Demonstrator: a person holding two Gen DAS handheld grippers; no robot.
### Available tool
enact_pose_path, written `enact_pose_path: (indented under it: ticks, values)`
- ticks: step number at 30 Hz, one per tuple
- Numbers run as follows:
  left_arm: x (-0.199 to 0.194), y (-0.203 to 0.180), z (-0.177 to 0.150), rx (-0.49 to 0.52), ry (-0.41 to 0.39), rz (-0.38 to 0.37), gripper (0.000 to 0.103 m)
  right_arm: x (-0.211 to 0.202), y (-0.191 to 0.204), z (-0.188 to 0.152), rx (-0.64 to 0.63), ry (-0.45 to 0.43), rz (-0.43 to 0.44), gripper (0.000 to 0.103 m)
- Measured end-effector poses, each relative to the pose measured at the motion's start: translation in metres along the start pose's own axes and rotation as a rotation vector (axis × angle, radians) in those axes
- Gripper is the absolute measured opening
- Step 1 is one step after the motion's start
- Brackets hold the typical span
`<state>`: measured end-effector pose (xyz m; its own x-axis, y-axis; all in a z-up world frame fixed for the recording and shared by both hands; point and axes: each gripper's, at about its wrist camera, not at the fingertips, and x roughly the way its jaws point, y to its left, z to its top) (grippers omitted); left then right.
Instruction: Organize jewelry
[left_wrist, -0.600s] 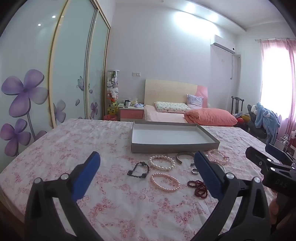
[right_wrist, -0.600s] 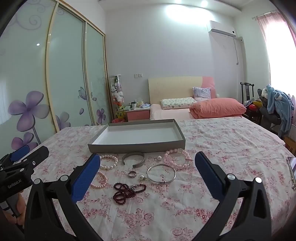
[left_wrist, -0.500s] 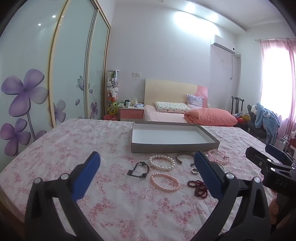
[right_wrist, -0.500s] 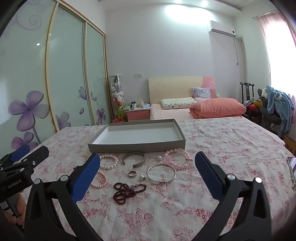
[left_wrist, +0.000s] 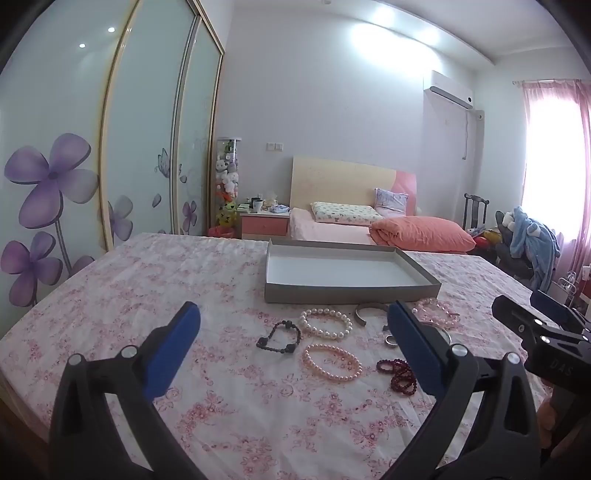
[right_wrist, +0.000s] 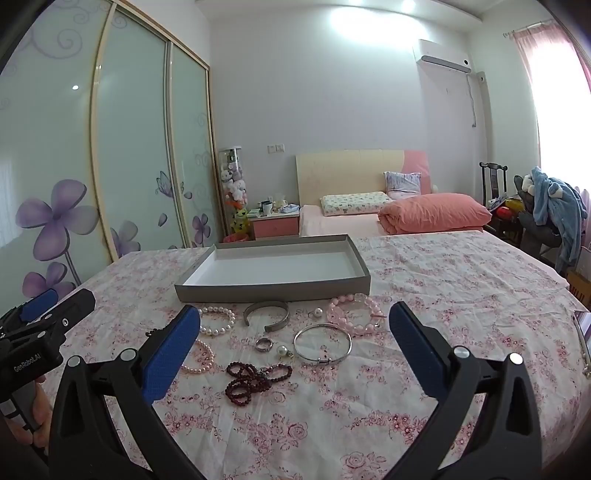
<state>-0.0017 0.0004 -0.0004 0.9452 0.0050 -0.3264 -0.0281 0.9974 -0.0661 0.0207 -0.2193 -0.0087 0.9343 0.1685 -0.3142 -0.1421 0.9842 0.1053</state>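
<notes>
you hold both claws over a bed with a pink flowered sheet. your left claw stands wide open with nothing between its blue pads. your right claw is wide open too, and it holds nothing. in the right view your left claw shows at the left edge, with your hand under it.

the jewelry lies loose on the sheet, in front of the claws. closest to you is the dark red bead string, all bunched up. just left of it is the pink pearl bracelet, partly behind a blue pad in the right view. a little farther is the thin silver bangle, with a small pearl earring and a silver ring just beside it. the black bead bracelet lies to the left of these, apart from them.

farther back is the white pearl bracelet, next to the open grey cuff. right of the cuff is the big pink bead bracelet, and a small round stud sits between them.

behind all of that is the grey tray. it is flat and white inside, and nothing is in it. the cuff and the pink bead bracelet lie just by its front wall.

far back you see another bed with an orange quilt, a pink night stand, and sliding doors with purple flowers.
</notes>
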Motion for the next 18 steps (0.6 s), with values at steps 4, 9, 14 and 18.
enact_pose_path:
  ticks: [4, 9, 14, 18]
  values:
    - [0.0009, 0.0007, 0.0000, -0.002, 0.001, 0.002, 0.099, 0.0001, 0.0001, -0.0001, 0.000, 0.001, 0.000, 0.101]
    - [0.0010, 0.0014, 0.0001, -0.004, 0.001, 0.000, 0.099, 0.0002, 0.0001, -0.0003, 0.000, 0.002, 0.000, 0.101]
    - [0.0015, 0.0023, 0.0000, -0.004, 0.003, -0.003, 0.099, 0.0002, 0.0001, -0.0005, 0.000, 0.003, 0.000, 0.101]
    - [0.0016, 0.0019, -0.0009, -0.004, 0.003, -0.003, 0.099, 0.0007, -0.0001, -0.0008, 0.001, 0.004, -0.001, 0.101]
